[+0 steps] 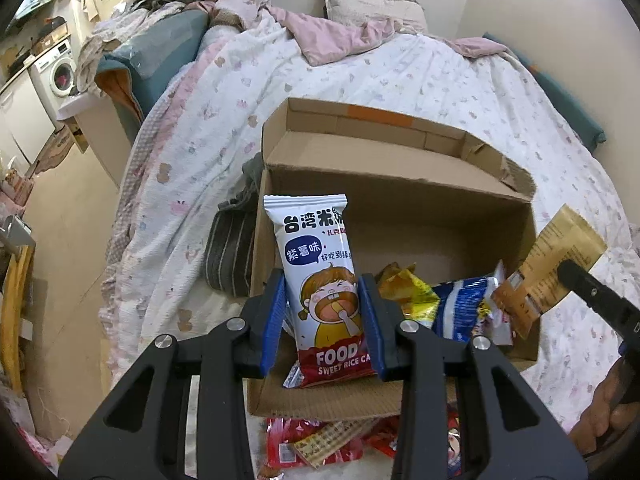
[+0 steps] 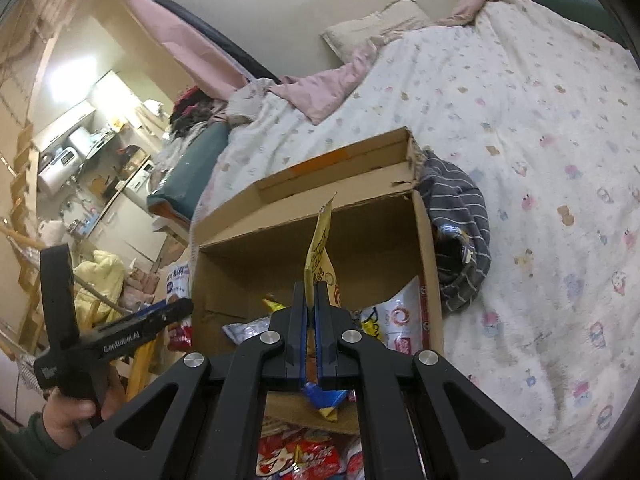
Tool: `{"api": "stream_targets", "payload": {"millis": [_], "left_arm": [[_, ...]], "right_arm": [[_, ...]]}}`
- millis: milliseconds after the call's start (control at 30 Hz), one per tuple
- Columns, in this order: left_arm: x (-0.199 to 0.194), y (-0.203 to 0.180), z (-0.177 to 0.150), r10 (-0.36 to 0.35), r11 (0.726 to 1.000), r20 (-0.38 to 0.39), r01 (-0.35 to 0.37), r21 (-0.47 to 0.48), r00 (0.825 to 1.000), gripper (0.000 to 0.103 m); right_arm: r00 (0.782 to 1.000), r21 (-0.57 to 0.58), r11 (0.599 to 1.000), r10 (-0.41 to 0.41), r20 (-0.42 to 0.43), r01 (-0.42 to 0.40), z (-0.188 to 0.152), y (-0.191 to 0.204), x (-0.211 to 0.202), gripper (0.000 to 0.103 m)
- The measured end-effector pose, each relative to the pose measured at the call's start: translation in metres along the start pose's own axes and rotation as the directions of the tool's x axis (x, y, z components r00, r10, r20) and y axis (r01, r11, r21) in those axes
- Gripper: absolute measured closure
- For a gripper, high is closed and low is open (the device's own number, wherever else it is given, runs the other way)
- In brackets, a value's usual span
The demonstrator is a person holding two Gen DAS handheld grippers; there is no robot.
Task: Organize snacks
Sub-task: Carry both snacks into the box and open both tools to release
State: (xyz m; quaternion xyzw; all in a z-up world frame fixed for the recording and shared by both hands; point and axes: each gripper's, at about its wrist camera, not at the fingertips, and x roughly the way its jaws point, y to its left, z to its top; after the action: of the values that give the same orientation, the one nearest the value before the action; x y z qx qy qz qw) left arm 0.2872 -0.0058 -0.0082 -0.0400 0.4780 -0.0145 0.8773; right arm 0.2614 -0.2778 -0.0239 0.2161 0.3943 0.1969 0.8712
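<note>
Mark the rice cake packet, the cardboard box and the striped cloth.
rice cake packet point(image 1: 320, 264): left wrist view, on its printed front, above the cartoon face.
cardboard box point(image 1: 400, 216): left wrist view, on its inner back wall.
striped cloth point(image 2: 460, 216): right wrist view, on its striped folds beside the box.

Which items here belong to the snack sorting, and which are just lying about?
Job:
- rice cake packet in left gripper
- yellow snack packet in right gripper
- cardboard box
- red snack packs in front of the box

Lying about:
- striped grey garment
- pillow
- washing machine
</note>
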Motion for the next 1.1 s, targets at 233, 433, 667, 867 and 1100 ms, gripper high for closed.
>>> {"api": "stream_targets", "payload": {"millis": [233, 433, 667, 867, 1100], "left_arm": [[0.013, -0.007, 0.001, -0.010, 0.999, 0.003, 0.010, 0.046, 1.000, 0.071], [0.016, -0.013, 0.004, -0.029, 0.999, -0.008, 0.030, 0.041, 1.000, 0.071], [0.019, -0.018, 0.001, -0.048, 0.998, -0.020, 0.049, 0.042, 0.999, 0.070], [0.015, -0.025, -0.001, -0.058, 0.996, -0.009, 0.058, 0.065, 0.998, 0.070], [0.016, -0.026, -0.001, -0.067, 0.995, -0.019, 0.068, 0.071, 0.998, 0.069]], "right_arm": [[0.999, -0.009, 0.999, -0.043, -0.020, 0.042, 0.001, 0.000, 0.012, 0.100], [0.996, -0.027, 0.997, -0.074, -0.046, 0.073, -0.001, 0.000, 0.020, 0.100], [0.995, -0.020, 0.997, -0.081, -0.066, 0.079, -0.004, -0.002, 0.022, 0.100], [0.994, -0.019, 0.997, -0.080, -0.069, 0.079, -0.004, -0.003, 0.022, 0.098], [0.998, 0.018, 1.000, -0.017, -0.068, 0.018, -0.005, -0.003, 0.021, 0.094]]}}
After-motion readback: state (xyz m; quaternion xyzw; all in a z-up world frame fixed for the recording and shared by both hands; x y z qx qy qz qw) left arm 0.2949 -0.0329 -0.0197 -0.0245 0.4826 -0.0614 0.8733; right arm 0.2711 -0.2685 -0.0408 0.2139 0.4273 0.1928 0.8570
